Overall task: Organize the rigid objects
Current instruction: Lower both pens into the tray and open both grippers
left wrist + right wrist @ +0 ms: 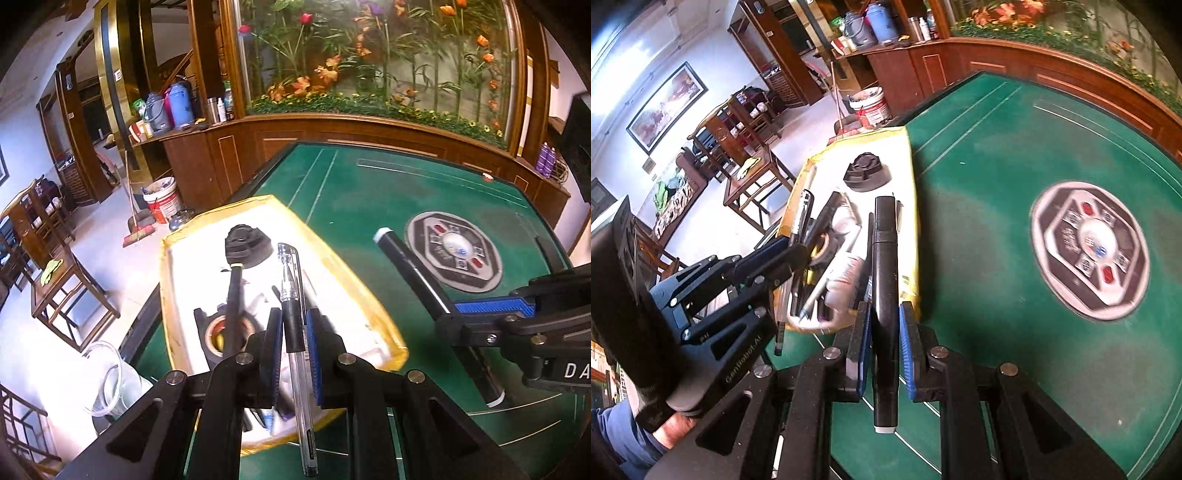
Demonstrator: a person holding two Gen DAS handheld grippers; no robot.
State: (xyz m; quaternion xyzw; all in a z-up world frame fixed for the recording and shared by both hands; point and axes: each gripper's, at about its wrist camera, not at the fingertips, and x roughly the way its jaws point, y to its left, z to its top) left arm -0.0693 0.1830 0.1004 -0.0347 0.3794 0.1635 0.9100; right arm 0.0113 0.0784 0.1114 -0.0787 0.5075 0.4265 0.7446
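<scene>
Left wrist view first: our left gripper (294, 334) sits at the bottom centre of the frame, its blue pads clamped on a clear pen (293, 314) with a black grip sleeve, which runs nearly upright between the fingers, its capped end toward the upper middle and its tail below the jaws. Behind the pen lies a yellow-rimmed white tray (369, 295) on the green table (369, 192), filling the lower left centre. In the tray we see a black round cap-like piece (249, 245) near its far end and a roll of tape (221, 332) nearer to us, with a thin black rod (233, 299) lying across the roll. At the right edge of the same frame our right gripper (452, 319) reaches in from the side, closed on a black marker (413, 269) that slants toward the upper left, its white end over the table just beside a round control panel (454, 251) set in the felt. From the right wrist view, the right gripper (885, 347) holds that marker (885, 280) upright at the bottom centre, its far end over the near part of the tray (912, 206), which here holds several pens and a white bottle (846, 277) as well. Our left gripper (798, 254) shows at the middle left, over the tray's left side, with the clear pen (801, 218) pinched in it. A broom (136, 225) and a white bucket (164, 201) stand on the floor beyond the table.
</scene>
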